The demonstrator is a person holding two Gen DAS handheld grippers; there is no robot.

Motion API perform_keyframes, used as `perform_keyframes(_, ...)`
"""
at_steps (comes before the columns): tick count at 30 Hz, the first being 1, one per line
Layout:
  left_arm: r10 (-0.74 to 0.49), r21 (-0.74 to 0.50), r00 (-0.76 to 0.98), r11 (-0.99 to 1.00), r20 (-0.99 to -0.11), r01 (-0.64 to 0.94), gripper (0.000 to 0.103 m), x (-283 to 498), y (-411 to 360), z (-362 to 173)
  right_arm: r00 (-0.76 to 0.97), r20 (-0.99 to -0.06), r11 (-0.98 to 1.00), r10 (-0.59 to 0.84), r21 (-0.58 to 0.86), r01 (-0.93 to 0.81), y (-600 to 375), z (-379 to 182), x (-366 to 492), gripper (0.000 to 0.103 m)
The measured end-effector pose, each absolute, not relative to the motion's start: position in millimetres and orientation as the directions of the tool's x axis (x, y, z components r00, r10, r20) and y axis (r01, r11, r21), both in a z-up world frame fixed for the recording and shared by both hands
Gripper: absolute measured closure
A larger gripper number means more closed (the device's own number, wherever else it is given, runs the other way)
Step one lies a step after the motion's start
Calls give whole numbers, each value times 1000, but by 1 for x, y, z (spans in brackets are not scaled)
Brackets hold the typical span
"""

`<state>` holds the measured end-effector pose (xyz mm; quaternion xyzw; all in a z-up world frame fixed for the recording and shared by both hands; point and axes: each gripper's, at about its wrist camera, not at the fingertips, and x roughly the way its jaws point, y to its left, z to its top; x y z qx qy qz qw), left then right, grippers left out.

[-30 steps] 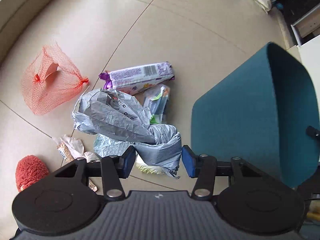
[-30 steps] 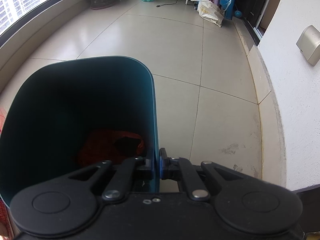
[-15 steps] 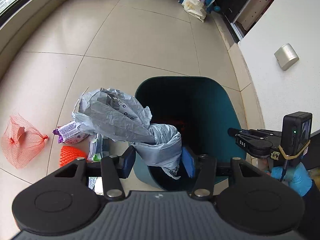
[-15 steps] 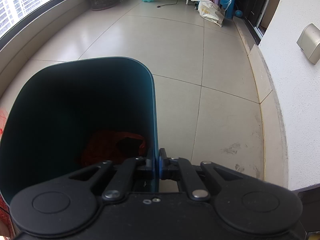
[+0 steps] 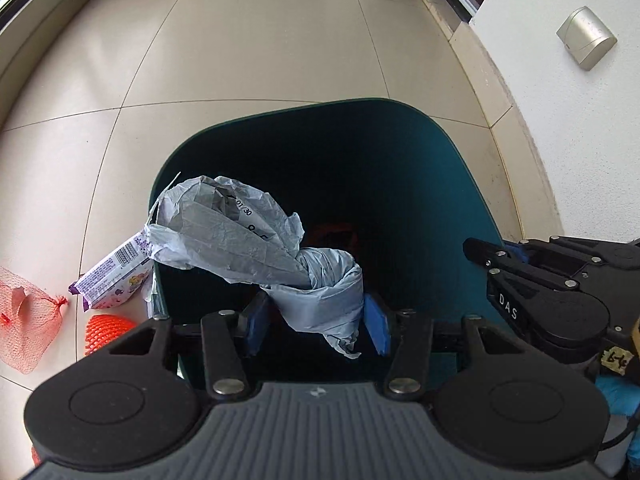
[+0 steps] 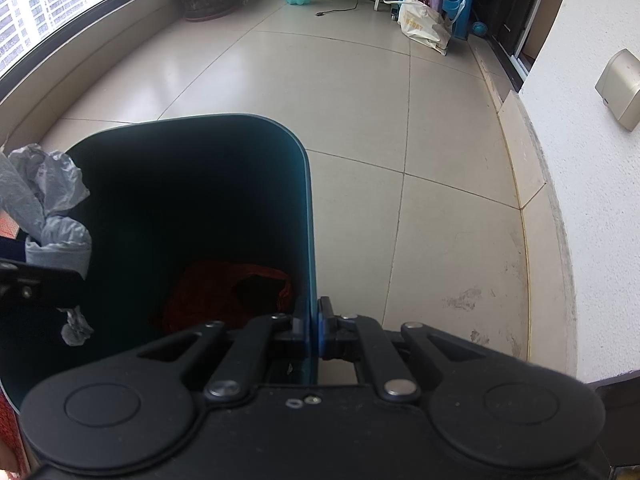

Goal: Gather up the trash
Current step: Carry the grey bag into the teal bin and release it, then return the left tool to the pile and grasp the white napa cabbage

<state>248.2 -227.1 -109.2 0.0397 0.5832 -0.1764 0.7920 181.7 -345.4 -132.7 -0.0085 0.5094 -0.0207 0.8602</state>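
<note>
The crumpled grey plastic bag (image 5: pixel 256 252) carries the printed figures "01/30", with larger characters below them that are folded and not readable. The right gripper (image 5: pixel 486 254) has the white letters "DAS" on its black finger. A yellow sticker (image 5: pixel 617 359) near it has handwriting, unclear.

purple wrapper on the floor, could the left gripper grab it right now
Probably not: the left gripper is shut on the grey bag over the teal bin, and the purple wrapper lies beside the bin.
</note>
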Motion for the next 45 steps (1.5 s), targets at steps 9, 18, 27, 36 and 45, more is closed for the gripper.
perform_keyframes(9,-218,-143,197,931,-956,336,53,256,-235,-146,477,-878,999,-44,-40,20,-343,-133,182,100)
perform_keyframes(18,-291,-205,193,907,-937,368,43,242,-223,-133,478,-878,999,-36,-30,20,-345,-134,181,100)
perform_keyframes(27,-371,-245,295,889,-880,388,25,221,-179,-75,475,-879,999,-37,-31,21,-345,-135,182,100)
perform_keyframes(36,-340,-262,385,934,-858,241,24,220,-97,-56,471,-882,999,-34,-23,28,-348,-136,183,100)
perform_keyframes(45,-248,-202,261,961,-933,191,22,211,-53,-129,468,-883,999,-31,-20,30,-349,-137,184,100)
